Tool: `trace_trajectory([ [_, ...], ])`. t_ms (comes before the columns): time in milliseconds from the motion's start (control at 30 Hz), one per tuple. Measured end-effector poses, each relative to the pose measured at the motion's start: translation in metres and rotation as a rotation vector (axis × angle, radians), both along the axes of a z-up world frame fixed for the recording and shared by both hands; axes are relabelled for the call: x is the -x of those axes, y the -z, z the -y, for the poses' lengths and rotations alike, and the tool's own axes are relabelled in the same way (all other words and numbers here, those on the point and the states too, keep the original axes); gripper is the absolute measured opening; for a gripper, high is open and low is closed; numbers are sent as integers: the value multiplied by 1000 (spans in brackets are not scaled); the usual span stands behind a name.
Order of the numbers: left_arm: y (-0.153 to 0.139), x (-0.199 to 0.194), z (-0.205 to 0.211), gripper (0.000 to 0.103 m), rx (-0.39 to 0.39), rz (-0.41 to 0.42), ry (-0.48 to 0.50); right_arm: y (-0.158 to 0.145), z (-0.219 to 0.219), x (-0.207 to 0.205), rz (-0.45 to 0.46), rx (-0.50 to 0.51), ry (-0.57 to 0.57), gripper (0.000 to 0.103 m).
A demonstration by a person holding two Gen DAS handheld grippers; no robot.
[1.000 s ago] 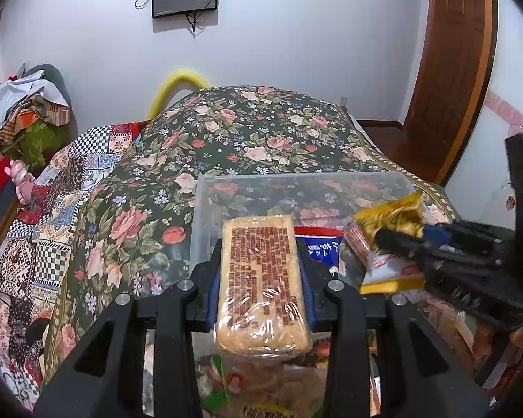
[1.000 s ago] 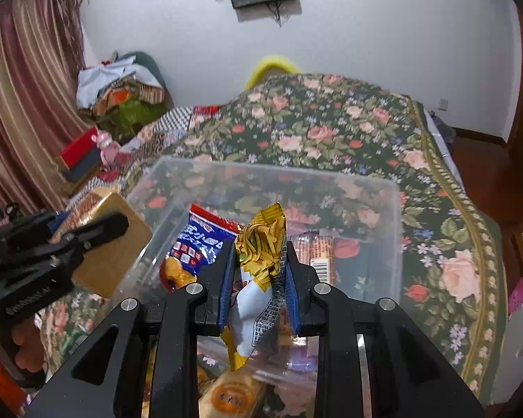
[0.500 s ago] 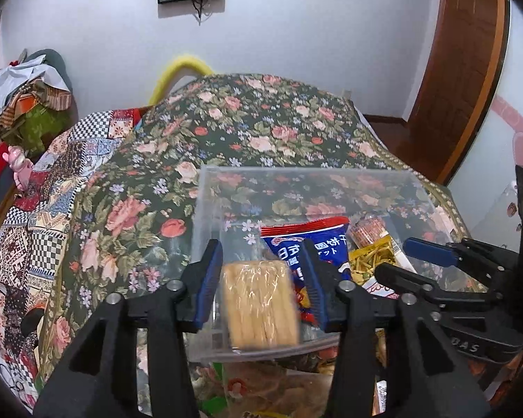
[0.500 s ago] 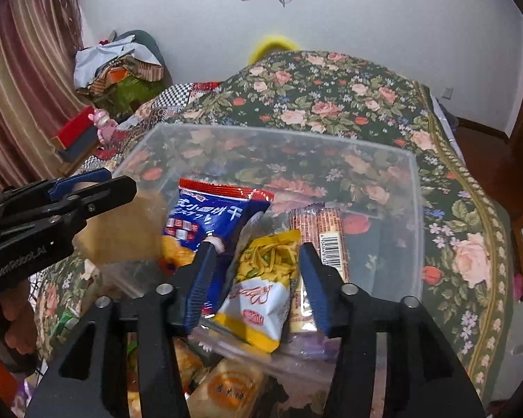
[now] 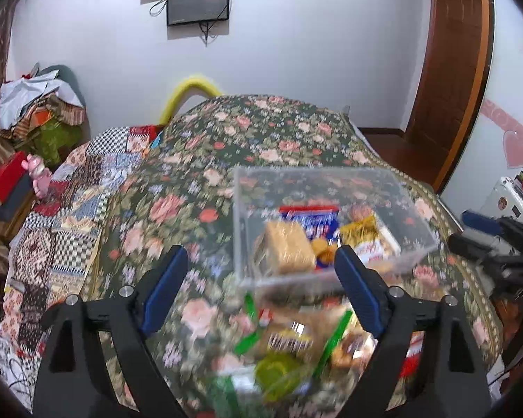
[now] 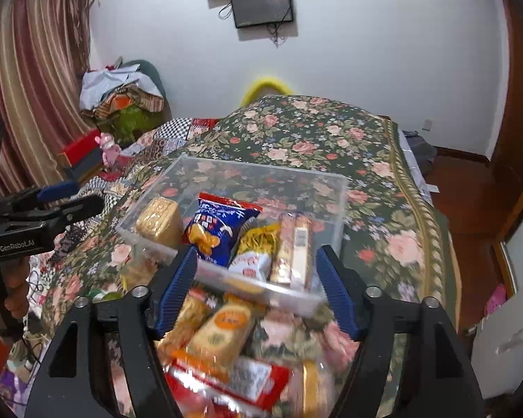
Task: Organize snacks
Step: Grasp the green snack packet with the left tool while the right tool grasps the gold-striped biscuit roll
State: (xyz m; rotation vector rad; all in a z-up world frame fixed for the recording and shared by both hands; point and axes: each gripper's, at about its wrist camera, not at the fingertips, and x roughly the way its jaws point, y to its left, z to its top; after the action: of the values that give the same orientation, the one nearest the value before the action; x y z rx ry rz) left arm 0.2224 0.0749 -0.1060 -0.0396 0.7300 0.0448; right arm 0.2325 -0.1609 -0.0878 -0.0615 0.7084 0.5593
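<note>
Hovering wide open and empty, the right gripper (image 6: 254,289) and left gripper (image 5: 258,289) are framing loose snacks (image 6: 223,331) lying on the bedspread (image 6: 331,132) just before the bin (image 6: 341,188). Four packets are sitting inside it, including a biscuit pack (image 6: 158,221) and blue bag (image 6: 216,226); several more are waiting.

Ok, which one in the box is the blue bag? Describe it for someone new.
On the flowered bedspread sits a clear plastic box holding four snacks. The blue bag is second from the left, between a tan biscuit pack and a yellow packet. It alone is dark blue, with a red top edge.
</note>
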Motion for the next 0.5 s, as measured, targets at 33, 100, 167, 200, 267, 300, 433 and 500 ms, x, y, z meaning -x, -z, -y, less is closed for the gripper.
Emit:
trace_trajectory([
  [33,2,6,-3,87,-2,-6,-4,0,5,4,2,-5,8,74],
  [100,8,17,-8,87,-7,-21,-16,2,17,13,1,-6,29,74],
  [167,16,28,-14,87,-9,-40,-25,7,25,17,-8,2,46,74],
  [200,21,34,-17,87,-10,-53,-29,11,30,20,-14,8,59,74],
  [267,33,43,-22,87,-6,-81,-38,18,39,24,-32,17,77,74],
  [300,38,47,-24,87,-5,-94,-42,21,42,27,-39,21,84,74],
  [433,63,65,-31,87,8,-154,-51,43,59,36,-97,33,121,74],
  [500,74,72,-32,87,16,-178,-53,55,65,39,-135,37,136,74],
])
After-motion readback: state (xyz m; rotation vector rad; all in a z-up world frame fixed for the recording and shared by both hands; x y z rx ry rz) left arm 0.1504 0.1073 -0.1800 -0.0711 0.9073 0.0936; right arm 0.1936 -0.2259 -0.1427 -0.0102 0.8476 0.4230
